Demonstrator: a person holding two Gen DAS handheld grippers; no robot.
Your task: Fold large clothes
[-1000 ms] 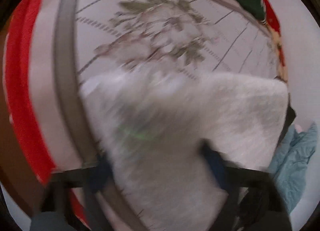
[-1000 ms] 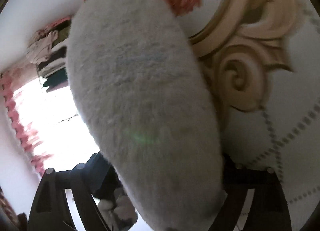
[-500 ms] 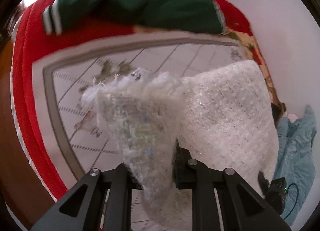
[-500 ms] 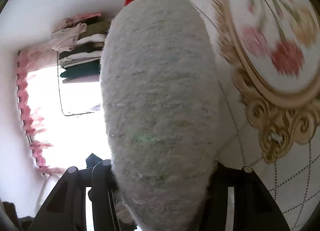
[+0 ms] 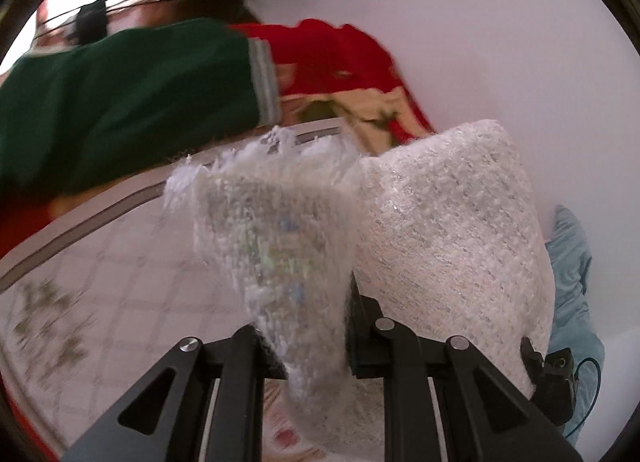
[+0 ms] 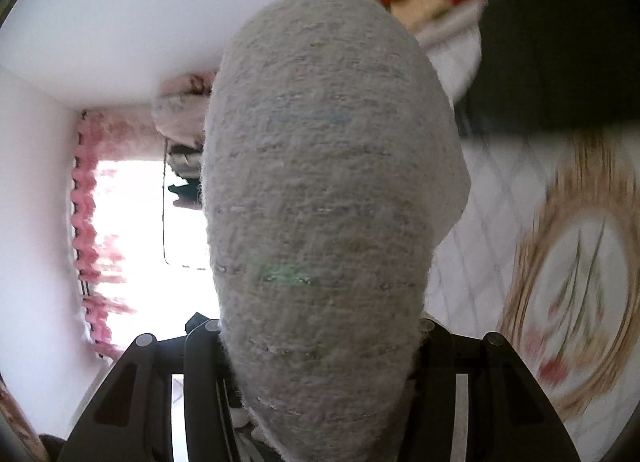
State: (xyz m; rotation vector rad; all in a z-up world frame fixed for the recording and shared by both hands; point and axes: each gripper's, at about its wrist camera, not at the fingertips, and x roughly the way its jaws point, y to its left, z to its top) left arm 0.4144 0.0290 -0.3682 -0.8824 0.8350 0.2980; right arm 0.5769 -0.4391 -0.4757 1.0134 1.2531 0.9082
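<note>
Between the two black fingers of my left tongs [image 5: 308,326] sits a bunch of fluffy white sweater [image 5: 276,230], and the fingers are squeezed tight on it. Its fuzzy edge sticks up in front of me, lifted off the bed. Just to the right of it, another part of the same white sweater [image 5: 452,230] stands up like a soft hill. At the bottom of that part I see a small black thing [image 5: 554,378], but I cannot tell what it is. Behind the sweater lies a green top [image 5: 120,102] with a gray striped cuff. Under the green top is a red blanket [image 5: 340,58]. Below my tongs is the bed cover [image 5: 100,270], white with thin lines and little leaves, and it looks blurry. On the far right a light blue cloth [image 5: 572,262] hangs down by the white wall [image 5: 500,22]. Over in my right tongs [image 6: 320,346], the sweater [image 6: 324,190] fills almost the whole middle of the view like a big gray-white lump. My right fingers are clenched on it too, one on each side. On the left I see a bright window [image 6: 132,222] with a pink curtain [image 6: 86,206]. On the right is the bed cover [image 6: 488,230] with a gold ring and red flowers.
</note>
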